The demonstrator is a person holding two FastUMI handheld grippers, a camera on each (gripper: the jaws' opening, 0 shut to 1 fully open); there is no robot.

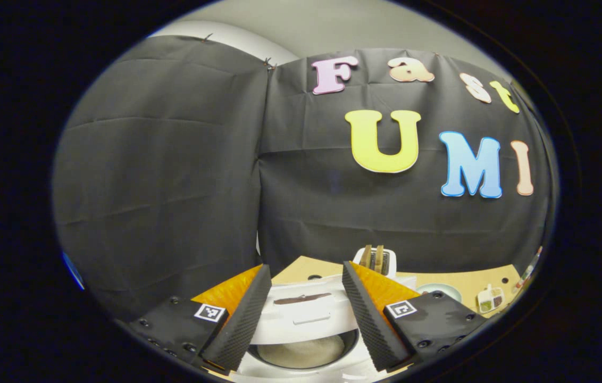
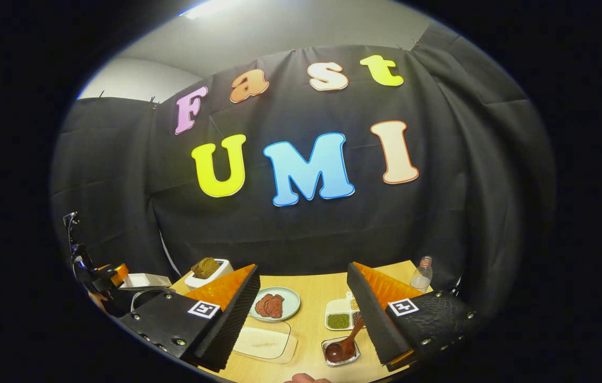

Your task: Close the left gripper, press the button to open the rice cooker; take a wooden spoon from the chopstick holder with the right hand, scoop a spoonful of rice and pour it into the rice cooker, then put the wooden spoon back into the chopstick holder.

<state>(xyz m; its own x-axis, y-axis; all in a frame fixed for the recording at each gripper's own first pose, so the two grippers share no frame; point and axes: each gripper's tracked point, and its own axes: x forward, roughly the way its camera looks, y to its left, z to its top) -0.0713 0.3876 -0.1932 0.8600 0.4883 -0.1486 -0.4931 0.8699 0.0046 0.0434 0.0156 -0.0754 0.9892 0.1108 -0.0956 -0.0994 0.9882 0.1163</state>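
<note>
Left gripper [image 1: 306, 308] hangs over the rice cooker [image 1: 306, 319], jaws wide apart w/ nothing between them. Cooker lid [image 1: 303, 314] is up, tilted back; below it the inner pot [image 1: 301, 351] shows a pale bottom, maybe rice, hard to tell. Behind the cooker stands a white toaster [image 1: 376, 259] w/ two brown slices poking out of the slots. Farther right on the tabletop [image 1: 466, 284]: a pale green plate [image 1: 439, 290] and a divided tray [image 1: 490, 299].

Right gripper [image 2: 303, 311] is over the tabletop [image 2: 322, 290], jaws also wide, holding nothing. Between the fingers: green plate [image 2: 274, 303] carrying dark reddish pieces, near it a white divided tray [image 2: 341, 315] w/ green beans in one compartment. In front of the tray, a small clear square dish [image 2: 341, 352] w/ the wooden spoon [image 2: 346, 346] resting in it, bowl down in the dish, handle slanting up to the right. Left of that, a clear flat container [image 2: 264, 340] of pale grains. A bottle [image 2: 422, 274] stands at the far right edge. Toaster [image 2: 208, 271] at back left; other gripper [image 2: 104, 276] beside the cooker lid [image 2: 144, 280] at far left.
</note>
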